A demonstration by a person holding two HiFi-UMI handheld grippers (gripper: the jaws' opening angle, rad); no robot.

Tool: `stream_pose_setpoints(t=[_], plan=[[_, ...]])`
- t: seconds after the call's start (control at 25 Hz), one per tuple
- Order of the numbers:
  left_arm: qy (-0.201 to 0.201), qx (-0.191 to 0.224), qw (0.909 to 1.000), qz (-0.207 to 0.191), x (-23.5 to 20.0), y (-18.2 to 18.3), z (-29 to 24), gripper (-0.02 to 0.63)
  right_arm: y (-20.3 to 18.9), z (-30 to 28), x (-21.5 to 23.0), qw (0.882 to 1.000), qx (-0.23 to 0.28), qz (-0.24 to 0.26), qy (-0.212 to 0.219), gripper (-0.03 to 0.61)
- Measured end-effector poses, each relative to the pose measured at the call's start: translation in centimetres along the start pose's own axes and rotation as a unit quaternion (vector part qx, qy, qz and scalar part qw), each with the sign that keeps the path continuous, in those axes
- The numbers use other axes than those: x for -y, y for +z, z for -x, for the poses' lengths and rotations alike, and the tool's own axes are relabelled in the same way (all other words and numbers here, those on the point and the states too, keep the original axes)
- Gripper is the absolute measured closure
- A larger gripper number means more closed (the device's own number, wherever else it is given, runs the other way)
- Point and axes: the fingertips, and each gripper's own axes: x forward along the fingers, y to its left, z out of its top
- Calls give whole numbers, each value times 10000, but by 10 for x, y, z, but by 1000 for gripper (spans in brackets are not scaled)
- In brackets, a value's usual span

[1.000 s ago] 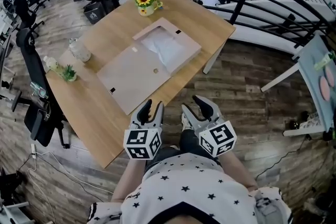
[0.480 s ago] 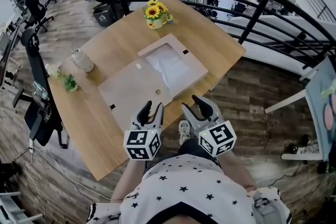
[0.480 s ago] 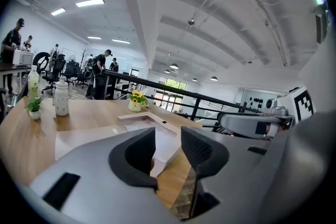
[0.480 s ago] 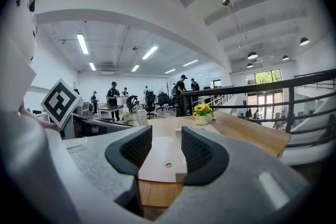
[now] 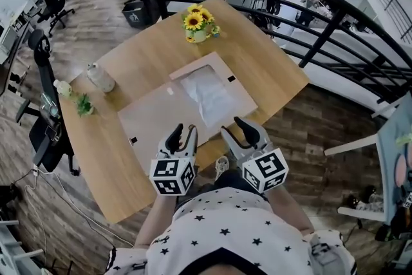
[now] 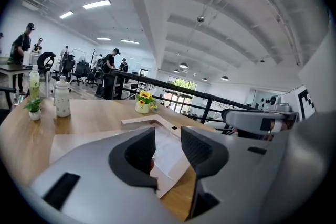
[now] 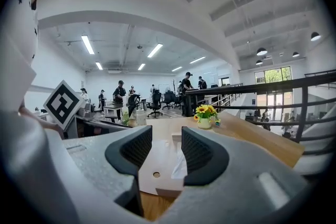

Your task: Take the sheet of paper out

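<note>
White sheet of paper (image 5: pixel 209 96) sits in the open box (image 5: pixel 193 66), now nearer: person stepped in. Left gripper (image 5: pixel 182 132) and right gripper (image 5: pixel 243 125) jaws apart, holding nothing. Reach comes next.

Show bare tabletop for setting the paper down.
Free: between sunflower pot and bottle; right of the open box to the table corner; near end below the small plant. Crowded: centre, under box and lid.
</note>
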Motion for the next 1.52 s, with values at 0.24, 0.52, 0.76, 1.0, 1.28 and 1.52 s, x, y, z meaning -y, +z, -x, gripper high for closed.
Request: stream_pose_setpoints(t=[0.24,0.52,0.76,1.0,1.28,1.52], plan=[[196,-83,9997,100,-3,8,-34,468,9,-24,30,9996,-65,14,267,420],[448,-91,9987,209,-21,11,-72,468,10,-60,53,9981,-139,101,598,420],[631,-133,9975,277,-31,13,-93,468,15,-82,68,9963,-177,128,834,420],[783,-237,9961,327,-39,8,-120,468,10,-100,87,9945,-248,91,1012,420],[911,-542,9938,347,-46,-10,-149,468,-2,-111,101,9920,-412,37,1189,420],[984,-866,9907,375,-56,-29,-173,468,-14,-120,109,9896,-579,-13,1313,420]])
